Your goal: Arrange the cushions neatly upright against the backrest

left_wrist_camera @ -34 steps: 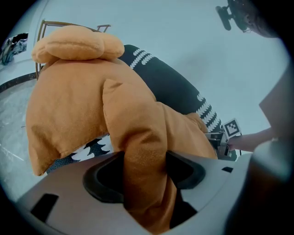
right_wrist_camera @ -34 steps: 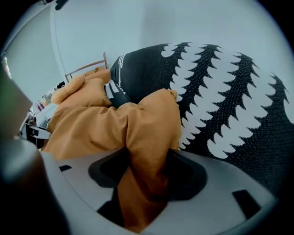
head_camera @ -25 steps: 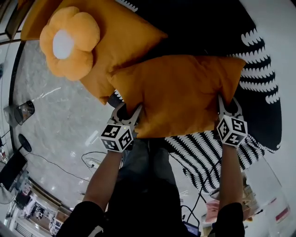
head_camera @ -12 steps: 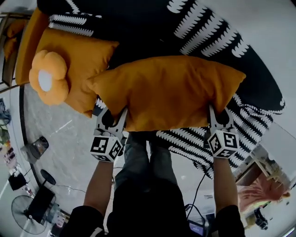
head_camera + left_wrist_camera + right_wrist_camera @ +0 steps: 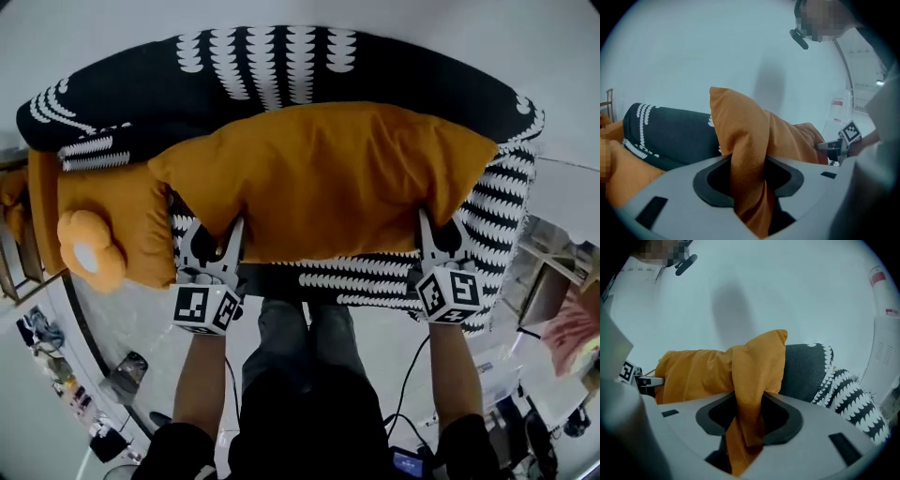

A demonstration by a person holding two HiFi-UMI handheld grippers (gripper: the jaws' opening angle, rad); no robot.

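A large orange cushion hangs in the air in front of the black-and-white patterned sofa, stretched between both grippers. My left gripper is shut on the cushion's near left corner, and orange fabric is bunched between its jaws. On the near right corner my right gripper is shut, with fabric pinched the same way. A second orange cushion lies at the sofa's left end. Against it rests an orange flower-shaped cushion with a white centre.
The sofa's backrest stands against a pale wall. A wooden chair or frame stands at the far left. Cables and small devices lie on the floor at lower left. Furniture and a pink cloth sit at the right.
The view has swung round to face the sofa squarely. The held cushion now spans level in front of the backrest, and the other two cushions have slid to the left edge.
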